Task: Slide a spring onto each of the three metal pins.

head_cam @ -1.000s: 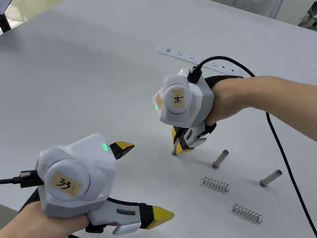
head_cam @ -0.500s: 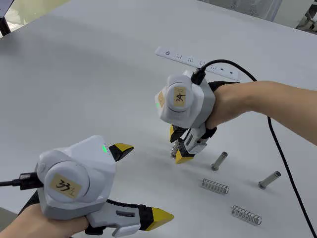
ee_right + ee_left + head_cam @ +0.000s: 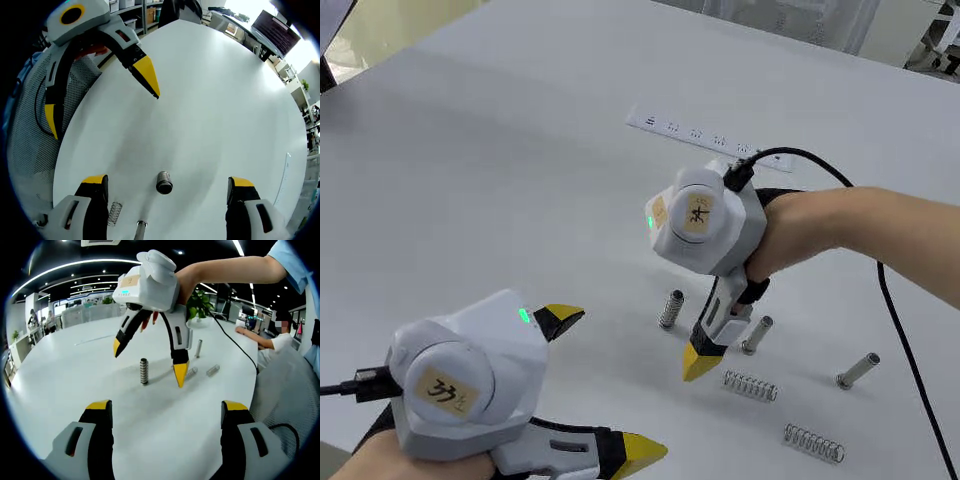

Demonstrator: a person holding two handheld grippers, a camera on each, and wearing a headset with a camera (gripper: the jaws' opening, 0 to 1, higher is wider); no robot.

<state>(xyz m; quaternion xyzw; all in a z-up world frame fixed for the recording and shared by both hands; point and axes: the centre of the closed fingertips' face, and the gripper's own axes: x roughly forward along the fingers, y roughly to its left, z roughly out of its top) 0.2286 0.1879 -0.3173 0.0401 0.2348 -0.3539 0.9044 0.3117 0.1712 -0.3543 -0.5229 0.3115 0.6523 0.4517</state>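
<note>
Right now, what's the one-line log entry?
right tool: open | left tool: open | sprung pin: standing | loose springs: two

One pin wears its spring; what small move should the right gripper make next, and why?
Probably lower the open right gripper onto the nearest loose spring: the sprung pin stands finished and released, while two bare pins need springs.

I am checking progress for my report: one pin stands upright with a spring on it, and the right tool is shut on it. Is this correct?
Not fully. The pin does stand upright with a spring on it, but the right tool is open, its jaws spread wide, clear of the pin. The left gripper view shows this.
</note>
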